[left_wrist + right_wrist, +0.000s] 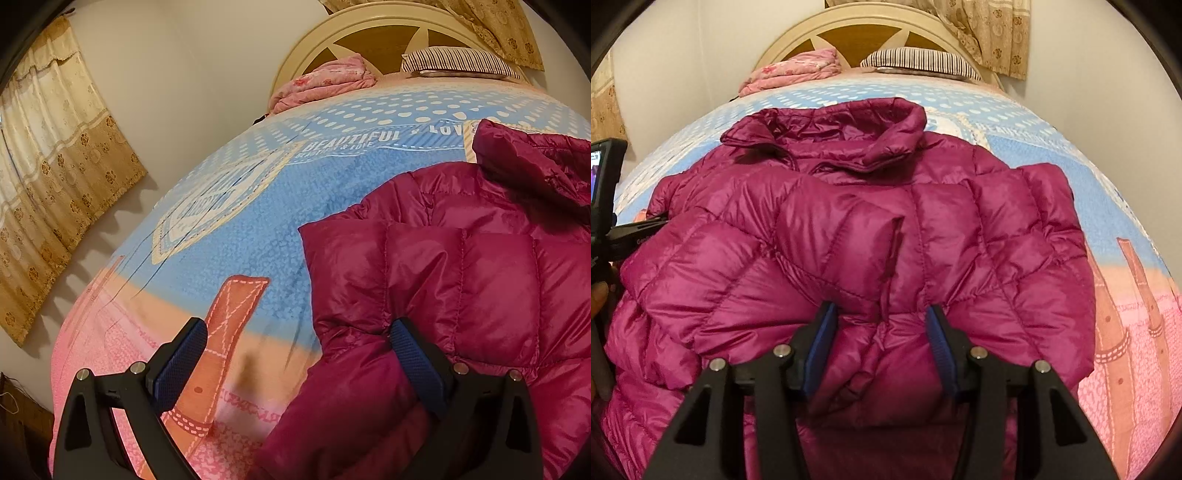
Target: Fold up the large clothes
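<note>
Cream walls and gold curtains (55, 155) close in a bed (229, 236) with a blue and pink printed cover and a round headboard (864, 33). At its head lie a pink bundle (798, 72) and a striped pillow (919, 61). On the cover lies a magenta puffer jacket (871, 229), collar toward the headboard, sleeves folded in across its body. The right gripper (881, 347) is partly closed, pads pinching a puffy fold at the jacket's near edge. The left gripper (295, 354) is spread wide at the jacket's left edge, one finger on the fabric, the other over bare cover.
</note>
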`<control>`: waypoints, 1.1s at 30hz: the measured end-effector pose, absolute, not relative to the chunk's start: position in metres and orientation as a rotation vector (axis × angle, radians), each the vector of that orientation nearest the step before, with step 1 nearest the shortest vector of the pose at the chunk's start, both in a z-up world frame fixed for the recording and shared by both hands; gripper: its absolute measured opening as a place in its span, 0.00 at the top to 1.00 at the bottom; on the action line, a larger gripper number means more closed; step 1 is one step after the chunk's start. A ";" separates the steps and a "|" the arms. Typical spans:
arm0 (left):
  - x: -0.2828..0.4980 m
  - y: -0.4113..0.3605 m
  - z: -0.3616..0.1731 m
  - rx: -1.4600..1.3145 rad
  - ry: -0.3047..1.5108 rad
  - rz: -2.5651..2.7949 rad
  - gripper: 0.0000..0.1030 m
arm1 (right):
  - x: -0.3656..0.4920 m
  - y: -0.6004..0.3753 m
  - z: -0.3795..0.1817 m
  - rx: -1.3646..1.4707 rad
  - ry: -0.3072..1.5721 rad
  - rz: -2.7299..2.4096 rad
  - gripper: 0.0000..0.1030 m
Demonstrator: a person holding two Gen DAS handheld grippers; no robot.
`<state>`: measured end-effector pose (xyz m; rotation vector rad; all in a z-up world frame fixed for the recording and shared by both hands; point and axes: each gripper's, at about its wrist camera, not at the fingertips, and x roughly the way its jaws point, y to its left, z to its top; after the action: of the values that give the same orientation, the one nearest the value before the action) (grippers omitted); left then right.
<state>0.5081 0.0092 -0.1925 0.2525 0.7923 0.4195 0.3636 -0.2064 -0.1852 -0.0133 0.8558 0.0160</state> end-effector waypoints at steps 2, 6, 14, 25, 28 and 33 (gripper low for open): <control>0.508 0.009 -0.193 0.252 0.793 0.419 0.03 | 0.364 -0.206 -0.186 -0.015 0.855 0.015 0.49; 0.508 0.009 -0.193 0.253 0.794 0.418 0.03 | 0.363 -0.205 -0.186 -0.019 0.854 0.013 0.49; 0.508 0.009 -0.193 0.253 0.795 0.418 0.03 | 0.362 -0.204 -0.187 -0.031 0.852 0.007 0.49; 0.511 0.004 -0.197 0.287 0.803 0.424 0.03 | 0.363 -0.202 -0.186 -0.034 0.852 0.005 0.48; 0.508 0.012 -0.192 0.230 0.823 0.393 0.03 | 0.364 -0.203 -0.187 -0.036 0.853 0.005 0.48; 0.488 0.025 -0.180 0.147 0.827 0.361 0.03 | 0.362 -0.205 -0.186 -0.012 0.850 0.016 0.45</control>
<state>0.4875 0.0249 -0.1796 0.1467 0.8272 0.3609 0.3625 -0.2053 -0.1855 -0.0116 0.8501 0.0159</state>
